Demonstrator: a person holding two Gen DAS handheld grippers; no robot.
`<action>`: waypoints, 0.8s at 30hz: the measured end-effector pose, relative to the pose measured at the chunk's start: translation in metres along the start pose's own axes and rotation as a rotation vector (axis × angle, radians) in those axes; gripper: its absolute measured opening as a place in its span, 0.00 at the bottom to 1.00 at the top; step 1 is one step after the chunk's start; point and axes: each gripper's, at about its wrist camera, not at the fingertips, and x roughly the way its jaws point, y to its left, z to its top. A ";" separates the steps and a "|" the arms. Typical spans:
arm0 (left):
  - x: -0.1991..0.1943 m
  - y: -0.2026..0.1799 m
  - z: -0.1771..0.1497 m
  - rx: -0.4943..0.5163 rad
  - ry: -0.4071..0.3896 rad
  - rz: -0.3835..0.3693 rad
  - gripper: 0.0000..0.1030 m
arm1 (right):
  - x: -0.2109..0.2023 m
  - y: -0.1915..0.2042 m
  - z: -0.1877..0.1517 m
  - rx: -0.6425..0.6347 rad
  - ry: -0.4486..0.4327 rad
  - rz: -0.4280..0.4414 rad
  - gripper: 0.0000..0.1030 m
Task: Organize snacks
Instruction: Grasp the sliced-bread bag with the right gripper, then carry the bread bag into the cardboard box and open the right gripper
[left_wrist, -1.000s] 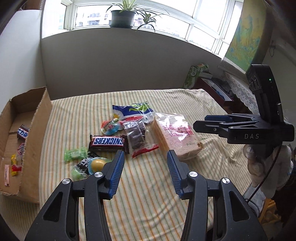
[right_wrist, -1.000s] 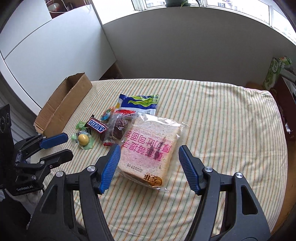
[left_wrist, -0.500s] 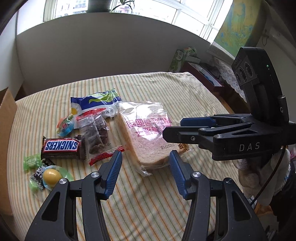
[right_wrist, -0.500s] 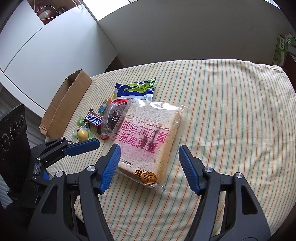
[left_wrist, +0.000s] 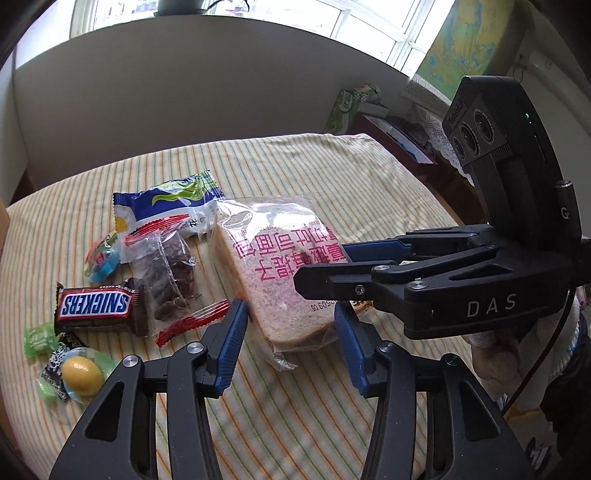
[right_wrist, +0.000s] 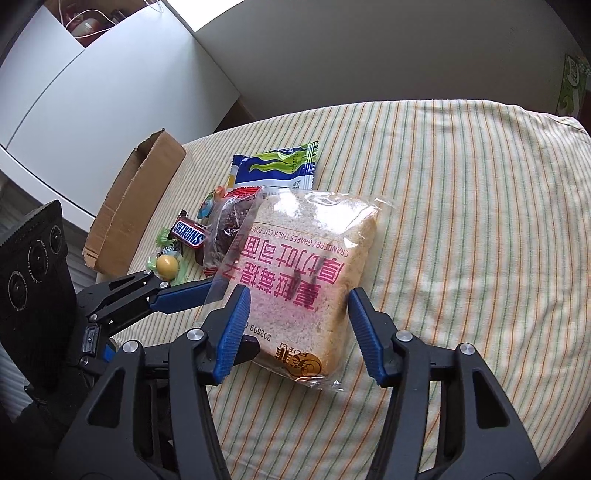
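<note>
A bagged slice of bread with pink print lies flat on the striped cloth. My left gripper straddles its near corner, jaws closing, pads close to the bag without clearly pressing it. My right gripper straddles the bread's near end from the other side, jaws closing as well, with a thin gap at the pads. In the left wrist view the right gripper hangs just over the bread. Left of the bread lie a Snickers bar, a dark cake in clear wrap and a blue-white packet.
Small candies, one a yellow ball, sit by the Snickers. An open cardboard box stands at the table's left edge. The striped cloth right of the bread is bare. A sideboard with a green carton stands beyond the table.
Both grippers have come down and closer to the bread. The left one swung right, from the candies to the bread's corner. The right gripper's jaws have narrowed around the slice.
</note>
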 end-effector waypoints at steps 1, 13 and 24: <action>0.000 0.000 0.000 0.002 -0.001 0.001 0.46 | 0.000 0.000 0.000 0.004 0.000 0.001 0.52; -0.028 -0.006 -0.006 0.026 -0.047 0.015 0.46 | -0.013 0.020 -0.003 -0.011 -0.019 0.002 0.51; -0.083 0.011 -0.015 0.007 -0.133 0.039 0.46 | -0.028 0.078 0.008 -0.098 -0.050 0.004 0.51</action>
